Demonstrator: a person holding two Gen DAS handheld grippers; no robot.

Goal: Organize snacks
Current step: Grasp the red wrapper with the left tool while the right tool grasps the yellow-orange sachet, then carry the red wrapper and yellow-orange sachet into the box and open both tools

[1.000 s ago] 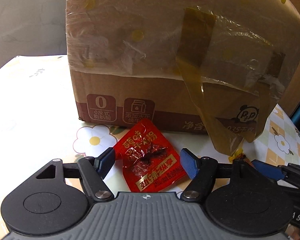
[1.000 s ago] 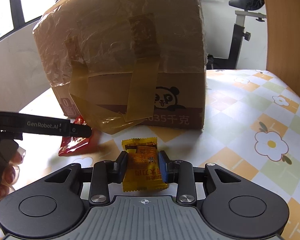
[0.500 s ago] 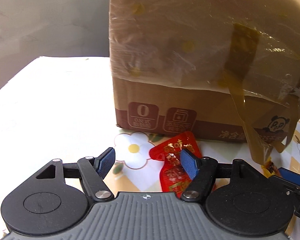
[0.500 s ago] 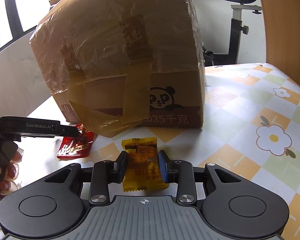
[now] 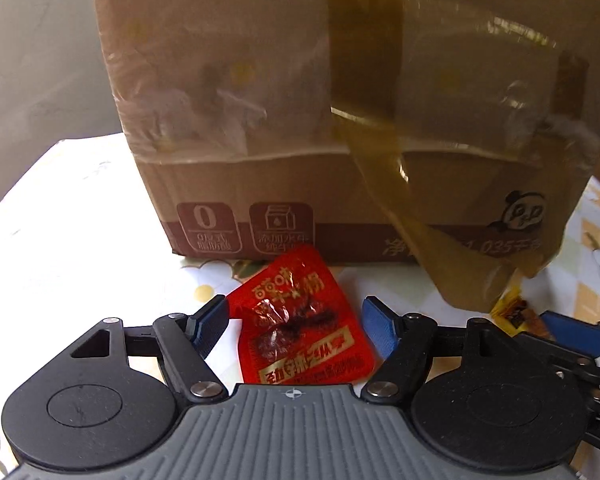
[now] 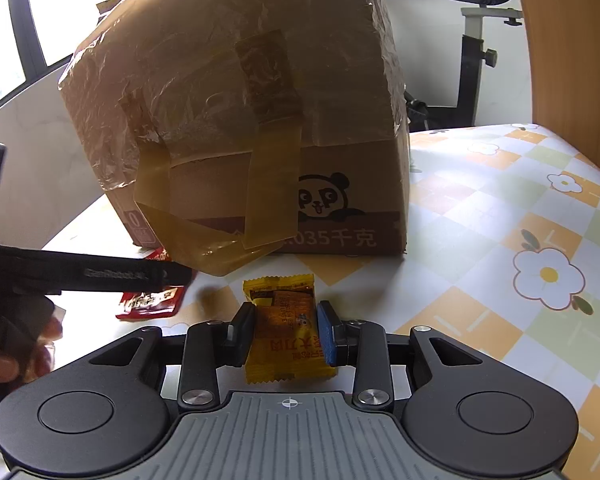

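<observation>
A red snack packet [image 5: 304,324] lies on the table between the fingers of my left gripper [image 5: 296,326], which is open around it. It also shows in the right wrist view [image 6: 150,302], partly behind the left gripper's arm. My right gripper [image 6: 286,334] is shut on a yellow snack packet [image 6: 286,336], low over the table. A corner of the yellow packet shows in the left wrist view [image 5: 514,310]. A large taped cardboard box [image 5: 340,120] with a panda print stands just behind both packets, also in the right wrist view [image 6: 240,120].
The table has a checked cloth with flowers [image 6: 540,272]. Loose brown tape [image 6: 216,236] hangs off the box front toward the packets. An exercise bike [image 6: 476,40] and a wooden panel [image 6: 572,40] stand behind the table at the right.
My left gripper swung left off the red packet, then came back so the packet again sits centred between its open fingers. My right gripper kept its hold on the yellow packet.
</observation>
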